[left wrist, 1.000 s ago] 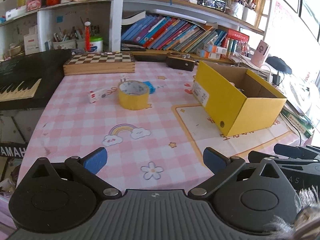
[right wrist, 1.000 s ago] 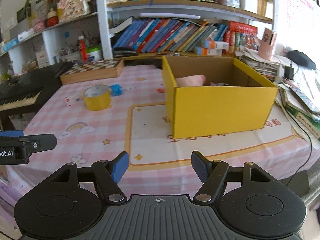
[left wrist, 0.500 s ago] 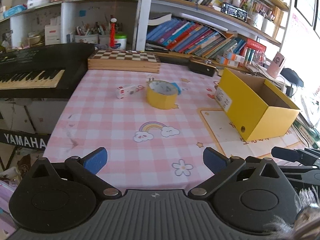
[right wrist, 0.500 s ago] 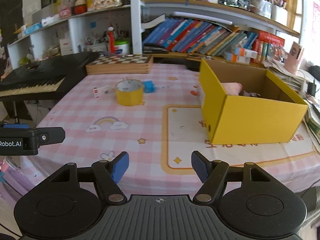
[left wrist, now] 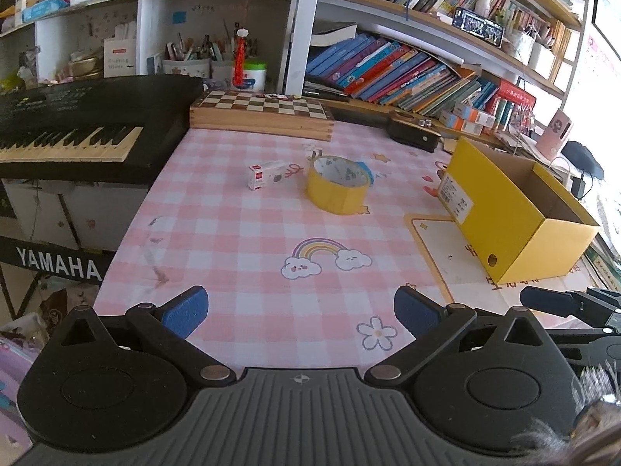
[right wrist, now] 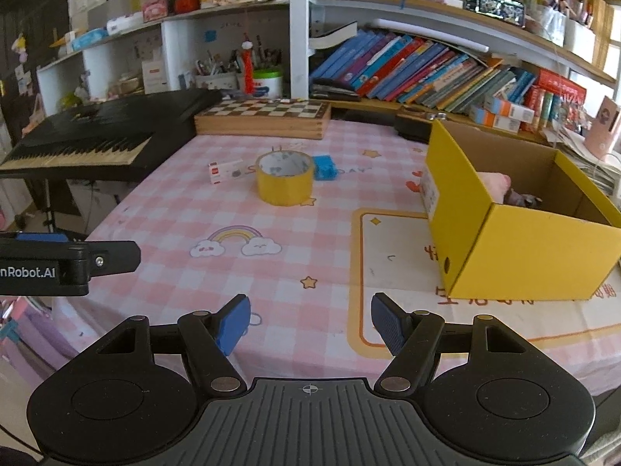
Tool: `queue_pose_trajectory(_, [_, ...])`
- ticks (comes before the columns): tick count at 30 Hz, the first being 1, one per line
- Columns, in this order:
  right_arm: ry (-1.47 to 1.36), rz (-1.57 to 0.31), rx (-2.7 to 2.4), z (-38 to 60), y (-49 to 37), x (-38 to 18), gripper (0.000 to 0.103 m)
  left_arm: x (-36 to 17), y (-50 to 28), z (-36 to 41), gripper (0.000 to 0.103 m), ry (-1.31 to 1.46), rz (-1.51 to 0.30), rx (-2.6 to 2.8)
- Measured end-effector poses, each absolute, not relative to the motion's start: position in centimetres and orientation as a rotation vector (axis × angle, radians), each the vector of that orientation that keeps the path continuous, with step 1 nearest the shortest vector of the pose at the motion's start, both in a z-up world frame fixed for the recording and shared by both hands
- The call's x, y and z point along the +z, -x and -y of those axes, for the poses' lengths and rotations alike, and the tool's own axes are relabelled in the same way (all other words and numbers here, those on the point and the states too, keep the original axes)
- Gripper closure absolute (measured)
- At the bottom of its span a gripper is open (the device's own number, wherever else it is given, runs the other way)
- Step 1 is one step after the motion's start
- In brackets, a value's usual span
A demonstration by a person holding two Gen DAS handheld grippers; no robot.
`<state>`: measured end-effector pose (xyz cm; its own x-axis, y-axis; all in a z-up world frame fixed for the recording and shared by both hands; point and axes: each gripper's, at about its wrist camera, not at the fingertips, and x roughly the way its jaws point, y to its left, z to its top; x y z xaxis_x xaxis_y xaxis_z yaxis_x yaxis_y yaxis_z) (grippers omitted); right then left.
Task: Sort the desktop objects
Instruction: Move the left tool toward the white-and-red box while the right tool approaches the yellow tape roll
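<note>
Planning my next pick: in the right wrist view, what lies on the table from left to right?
Small white box → yellow tape roll → blue block → yellow cardboard box.

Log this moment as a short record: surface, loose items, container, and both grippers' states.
surface: table with pink checked cloth
loose items: yellow tape roll, flat on its side; blue block just behind it; small white box to its left
container: yellow cardboard box, open top, a pink item inside
left gripper: open, empty, above the near table edge
right gripper: open, empty, above the near table edge
</note>
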<state>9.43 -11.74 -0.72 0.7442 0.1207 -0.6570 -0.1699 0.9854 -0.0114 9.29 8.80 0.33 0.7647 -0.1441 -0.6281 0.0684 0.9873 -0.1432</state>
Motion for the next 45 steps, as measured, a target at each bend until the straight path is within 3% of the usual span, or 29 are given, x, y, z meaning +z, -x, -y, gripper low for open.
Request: queue_pose_trajectory(45, [0.07,-0.799,0.412,12.2,-29.0,-3.6,0.032,0.1,-28.1,-7.3,0.0,0.164,-0.719,0.103])
